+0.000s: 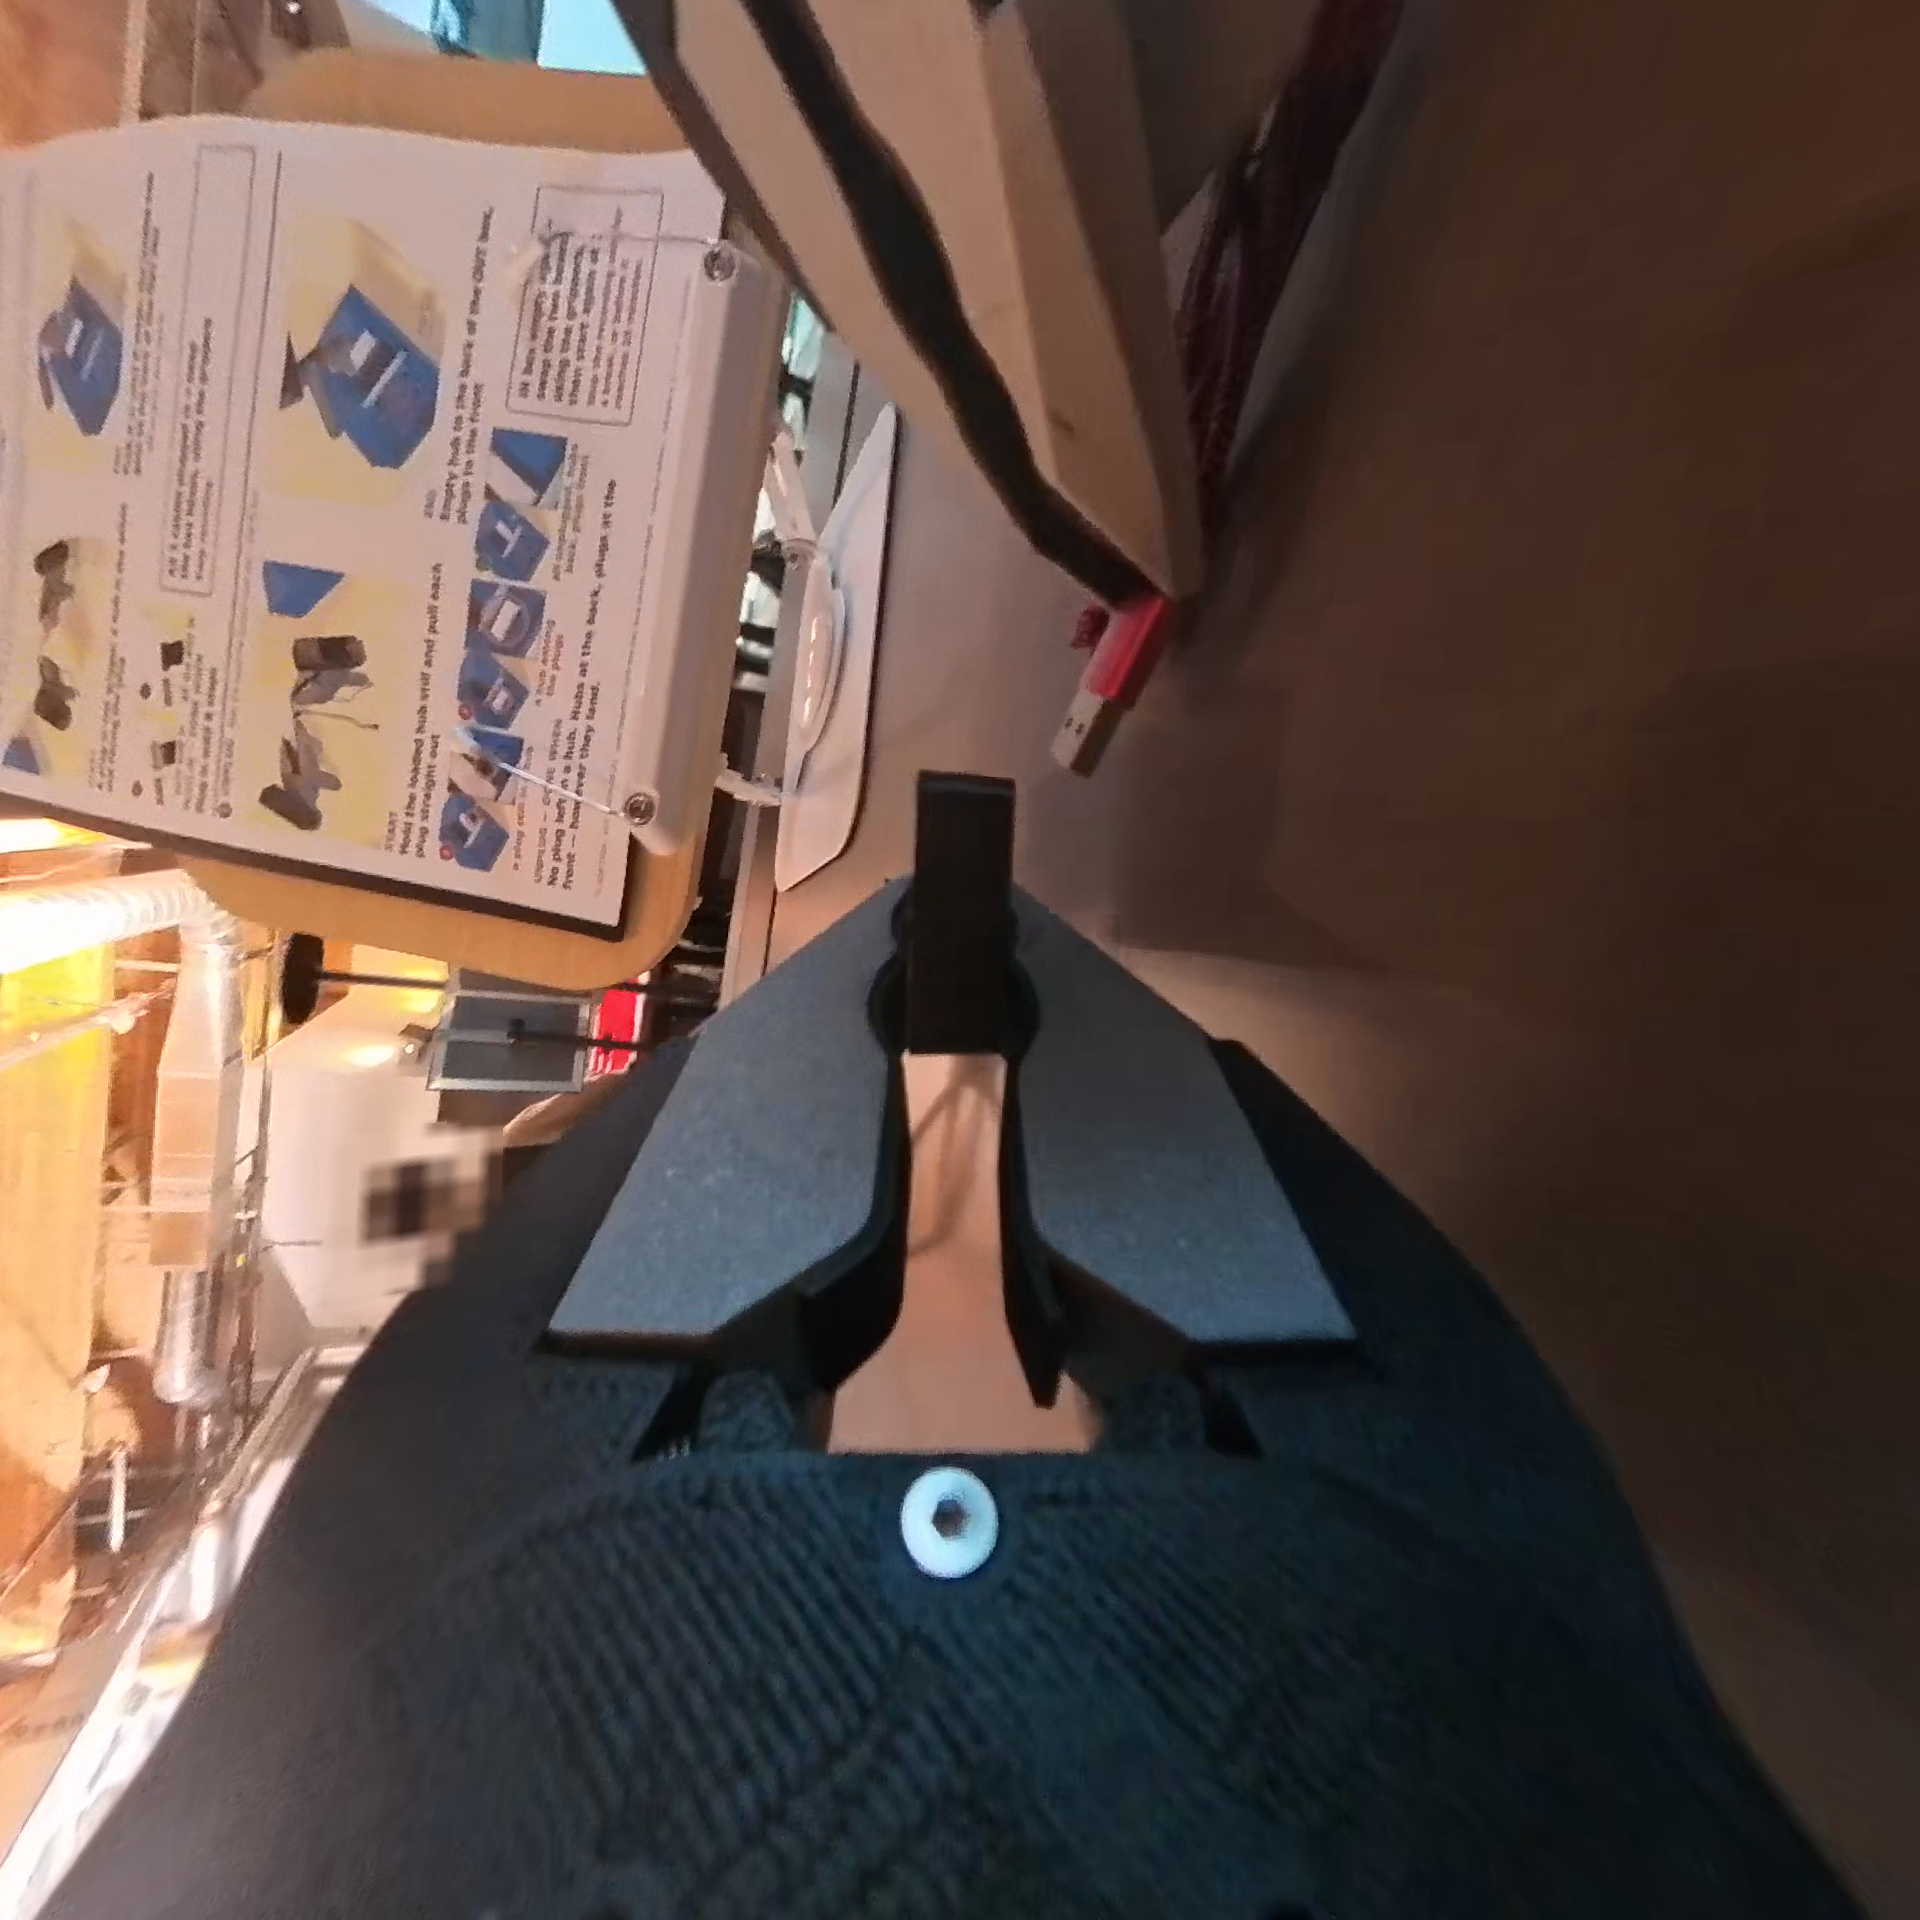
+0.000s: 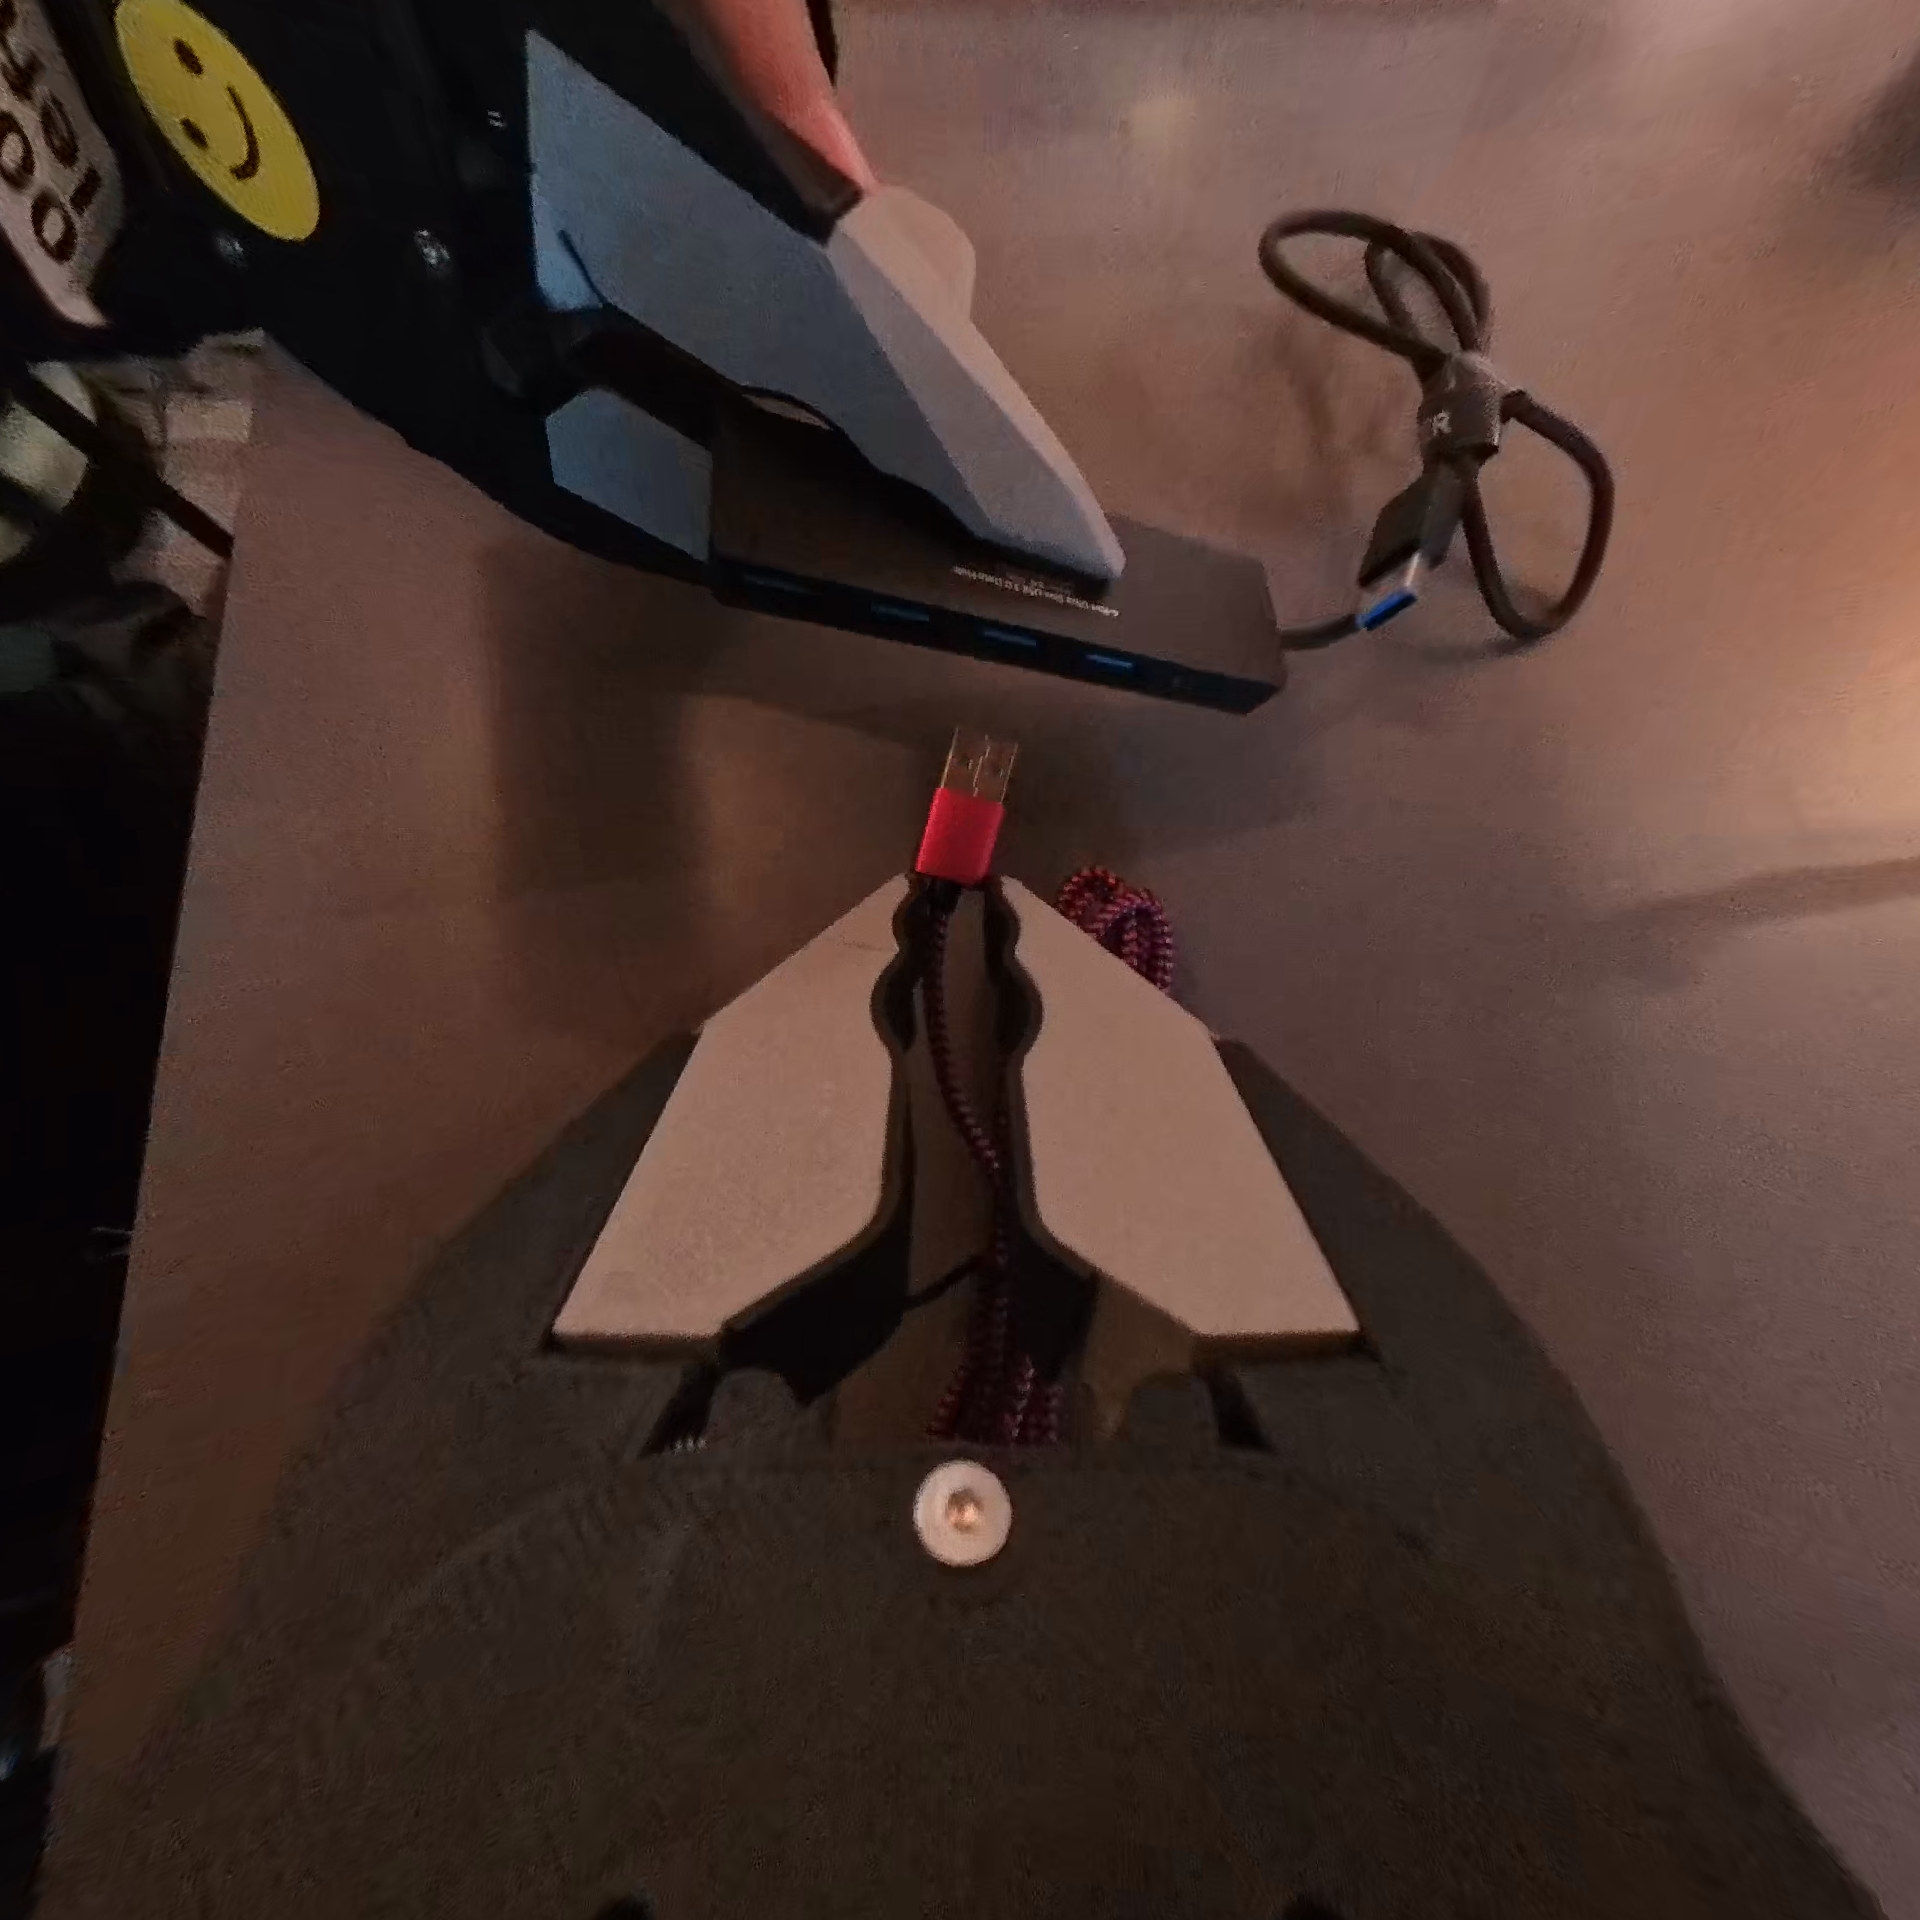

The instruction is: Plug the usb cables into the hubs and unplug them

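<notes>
The desk (image 2: 1455, 1143), a plain brownish surface, fills most of the right wrist view. The right gripper (image 2: 954, 888) rises from 6 o'clock toward the centre, its two pale fingers (image 2: 769, 1122) drawn close together and clamped on a red USB plug (image 2: 958, 826). The plug's metal tip points toward 12 o'clock, and its red-and-black braided cable (image 2: 977, 1195) runs back between the fingers toward 6 o'clock, with a further loop of it showing just past the gripper at 3 o'clock.

Just above the plug, toward 12 o'clock, a slim black USB hub (image 2: 1195, 613) lies crosswise with a row of blue ports facing the plug. The plug tip is near the port edge but apart from it. The left gripper (image 2: 1039, 540) comes in from 10 o'clock and is closed on the hub, one pale finger lying across its top. A yellow smiley sticker (image 2: 213, 130) sits on that gripper's body at 11 o'clock. The hub's own dark cable (image 2: 1455, 416) is bundled in loops on the desk at 2 o'clock, ending in a blue-tipped plug.

In the left wrist view, rolled sideways, the left gripper (image 1: 961, 894) holds the black hub (image 1: 964, 904) end-on between its grey fingertips. The red plug (image 1: 1117, 665) hangs near it at 1 o'clock, held by the right gripper. An instruction sheet (image 1: 343, 499) stands at 10 o'clock.
</notes>
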`<state>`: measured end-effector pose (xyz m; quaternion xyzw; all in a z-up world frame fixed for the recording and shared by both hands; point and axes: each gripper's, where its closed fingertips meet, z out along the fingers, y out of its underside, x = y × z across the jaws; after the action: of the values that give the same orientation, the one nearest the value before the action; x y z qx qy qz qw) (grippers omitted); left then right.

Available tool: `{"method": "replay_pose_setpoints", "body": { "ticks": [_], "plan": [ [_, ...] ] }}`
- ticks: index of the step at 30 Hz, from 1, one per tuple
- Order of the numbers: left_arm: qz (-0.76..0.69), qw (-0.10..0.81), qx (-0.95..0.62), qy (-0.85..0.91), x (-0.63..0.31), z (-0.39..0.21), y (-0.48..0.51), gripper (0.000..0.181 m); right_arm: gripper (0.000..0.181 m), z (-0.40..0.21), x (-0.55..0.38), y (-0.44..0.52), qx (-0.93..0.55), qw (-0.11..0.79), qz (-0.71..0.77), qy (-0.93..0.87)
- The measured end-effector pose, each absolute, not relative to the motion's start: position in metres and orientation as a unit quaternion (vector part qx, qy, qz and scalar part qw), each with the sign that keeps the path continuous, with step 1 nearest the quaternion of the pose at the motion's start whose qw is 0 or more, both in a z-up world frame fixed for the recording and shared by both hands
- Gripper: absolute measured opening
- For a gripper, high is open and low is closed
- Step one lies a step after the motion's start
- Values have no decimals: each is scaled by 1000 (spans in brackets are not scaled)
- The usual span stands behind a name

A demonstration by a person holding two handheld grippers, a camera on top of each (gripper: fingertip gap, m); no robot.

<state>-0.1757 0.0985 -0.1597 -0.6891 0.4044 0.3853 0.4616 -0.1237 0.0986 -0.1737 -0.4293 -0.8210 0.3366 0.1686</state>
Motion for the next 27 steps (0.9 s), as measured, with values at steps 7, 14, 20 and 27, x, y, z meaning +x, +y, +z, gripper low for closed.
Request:
{"method": "replay_pose_setpoints", "body": {
  "ticks": [7, 14, 20, 27],
  "plan": [
    [352, 482, -690, 409, -171, -158, 95, 9, 8, -166, -118, 97, -424, 154, 348, -822],
    [366, 469, -678, 431, -162, -161, 95, 9, 8, -161, -116, 96, -425, 144, 363, -817],
    [366, 469, -679, 429, -161, -161, 95, 9, 8, -164, -118, 100, -432, 155, 349, -817],
    [334, 491, -684, 424, -153, -157, 92, 9, 9, -165, -119, 104, -441, 151, 352, -812]
  ]
}}
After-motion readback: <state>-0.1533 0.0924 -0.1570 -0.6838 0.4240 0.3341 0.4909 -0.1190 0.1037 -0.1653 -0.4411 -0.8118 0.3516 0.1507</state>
